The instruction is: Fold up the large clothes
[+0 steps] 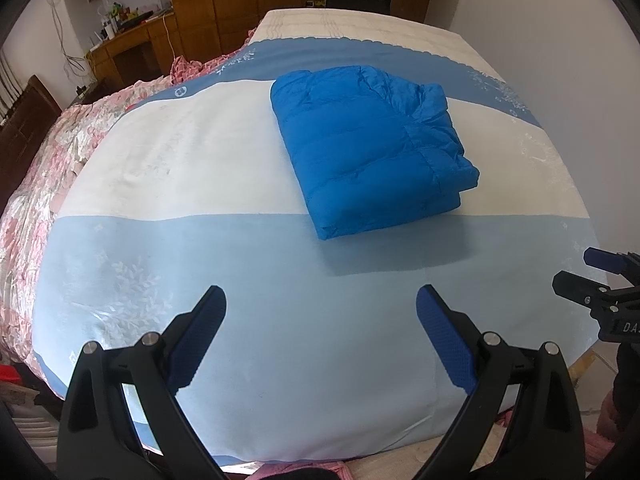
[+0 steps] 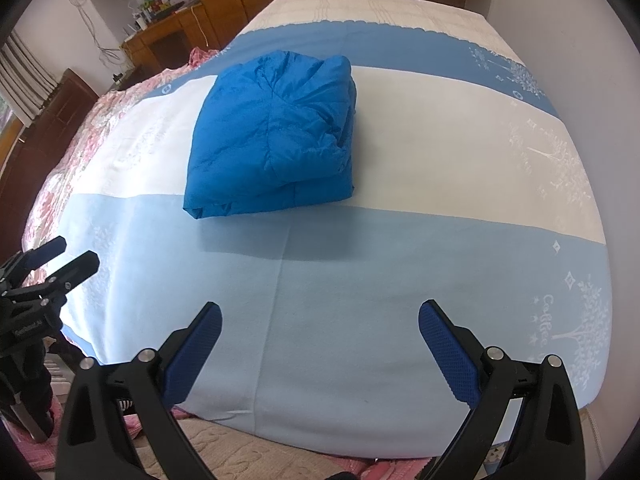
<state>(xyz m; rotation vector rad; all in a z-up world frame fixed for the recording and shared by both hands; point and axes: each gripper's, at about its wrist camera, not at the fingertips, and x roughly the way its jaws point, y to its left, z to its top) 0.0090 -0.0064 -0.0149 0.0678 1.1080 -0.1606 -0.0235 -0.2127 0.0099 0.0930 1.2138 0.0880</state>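
Left wrist view, left to right: dark wooden headboard (image 1: 24,120) at the far left edge, then a pink floral quilt (image 1: 44,184) bunched along the left side of the bed (image 1: 248,280). Bed cover runs in bands, dark blue, white, pale blue. Wide bare stretch of pale blue lies between the near edge and the folded piece; white band to its left is also open. Wooden desk (image 1: 132,44) and wardrobe (image 1: 224,0) stand beyond the quilt. White wall closes the right side of the bed.

Blue padded jacket (image 1: 368,148) lies folded into a compact, thick rectangle, right of centre, mostly on the white band, near corner overlapping the pale blue. Quilted seams show on top; layered edges bunch at its right side. In the right wrist view the jacket (image 2: 272,136) sits left of centre, puffy, creased, folded edges facing the camera.

Left gripper (image 1: 320,328): 2 blue-padded fingers spread wide, nothing between them, hovering over the near pale blue band, well apart from the jacket. Right gripper (image 2: 320,340): likewise spread wide, empty, clear of the jacket. Each gripper shows at the other view's edge, right gripper (image 1: 576,268) at far right.
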